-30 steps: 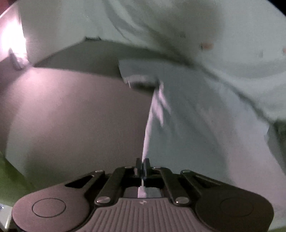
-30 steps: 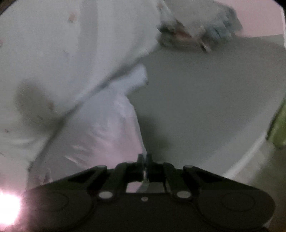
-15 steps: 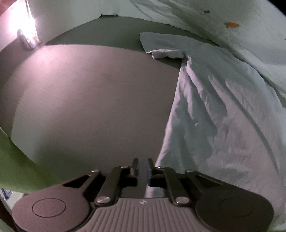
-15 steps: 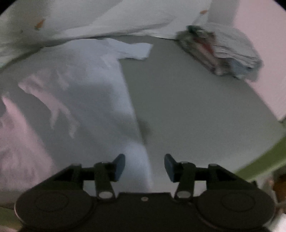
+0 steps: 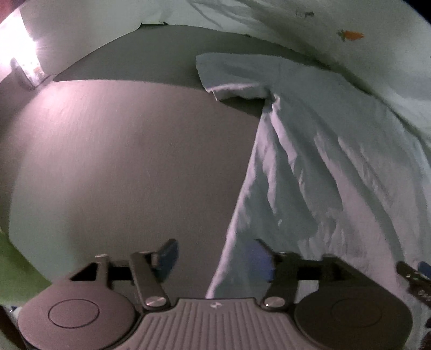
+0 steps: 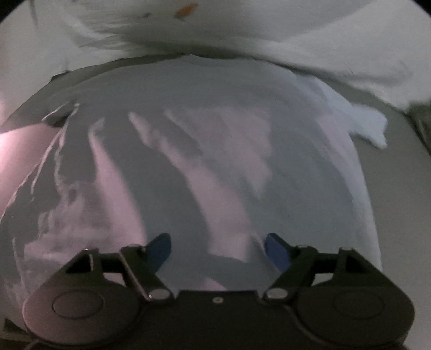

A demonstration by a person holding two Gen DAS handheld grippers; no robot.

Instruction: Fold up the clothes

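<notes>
A pale blue-white T-shirt lies spread flat and wrinkled on a grey surface, one short sleeve pointing left. My left gripper is open and empty over the shirt's left hem corner. In the right wrist view the same shirt fills the frame, its other sleeve at the right. My right gripper is open and empty just above the shirt's lower edge.
A white sheet with small carrot prints lies bunched along the far side, also seen in the right wrist view. A bright lamp glare is at the far left. A green edge borders the surface at the near left.
Both grippers were shut on the shirt's hem a second ago. They have opened and let the shirt drop flat. The right gripper has swung left over the shirt.
</notes>
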